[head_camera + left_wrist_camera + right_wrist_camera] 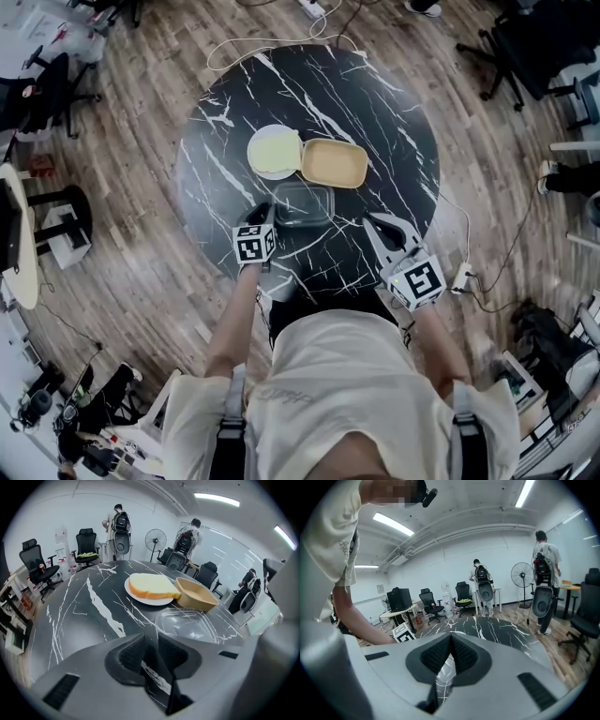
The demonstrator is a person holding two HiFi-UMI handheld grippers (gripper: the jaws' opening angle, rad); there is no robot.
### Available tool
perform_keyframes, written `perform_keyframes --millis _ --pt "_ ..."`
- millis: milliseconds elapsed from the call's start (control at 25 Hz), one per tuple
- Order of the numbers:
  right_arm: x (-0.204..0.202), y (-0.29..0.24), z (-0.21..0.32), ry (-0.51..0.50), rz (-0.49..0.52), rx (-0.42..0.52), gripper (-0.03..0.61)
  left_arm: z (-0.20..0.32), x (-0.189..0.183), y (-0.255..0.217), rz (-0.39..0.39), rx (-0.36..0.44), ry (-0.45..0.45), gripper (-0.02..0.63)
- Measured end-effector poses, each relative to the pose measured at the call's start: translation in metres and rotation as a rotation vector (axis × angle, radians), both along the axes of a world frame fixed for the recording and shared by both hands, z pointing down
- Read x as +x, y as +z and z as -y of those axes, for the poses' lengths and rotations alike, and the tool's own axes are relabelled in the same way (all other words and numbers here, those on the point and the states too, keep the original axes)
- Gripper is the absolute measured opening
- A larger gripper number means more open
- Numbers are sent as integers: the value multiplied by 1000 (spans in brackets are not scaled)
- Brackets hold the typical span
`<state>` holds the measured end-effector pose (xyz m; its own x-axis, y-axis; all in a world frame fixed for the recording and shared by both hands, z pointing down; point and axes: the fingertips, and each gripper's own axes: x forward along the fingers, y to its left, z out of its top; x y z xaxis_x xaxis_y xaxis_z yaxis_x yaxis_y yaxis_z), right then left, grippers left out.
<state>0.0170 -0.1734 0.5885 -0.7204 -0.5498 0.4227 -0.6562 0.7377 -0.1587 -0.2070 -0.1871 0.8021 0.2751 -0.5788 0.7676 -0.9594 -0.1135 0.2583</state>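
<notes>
**Fig. 1.** Round black marble worktop (375,122) seen from above, with both grippers at its near edge.

The left gripper (262,212) has its jaws drawn in to a thin slit with nothing between them. It rests just beside the near left corner of a clear plastic tray (302,204). The right gripper (377,223) lies to the tray's right, a little apart from it, with its jaw tips together and also empty; its own view looks across the worktop and past the tray.

Beyond the tray stand a white plate (258,170) carrying a slice of bread (274,150) and, touching the plate's right side, a tan bowl (334,162).

*Handling.* The tray appears thin-walled, empty and very light. It would probably flex or crackle under a firm pinch and slide readily on the polished stone (its gloss suggests little friction). The raised rim seems the best hold, taken at a corner, where the moulding looks stiffest. The left gripper view (149,639) shows the nearest stretch of that rim (187,624) directly ahead of the jaws.
</notes>
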Motion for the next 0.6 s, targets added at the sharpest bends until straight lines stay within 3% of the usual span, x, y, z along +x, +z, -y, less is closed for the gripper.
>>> perform_keyframes --millis 280,600 --pt "-1 3 2 3 4 -6 6 5 5 -3 -27 -7 25 104" --pt "3 1 1 7 4 -10 6 1 7 3 -4 -39 28 104"
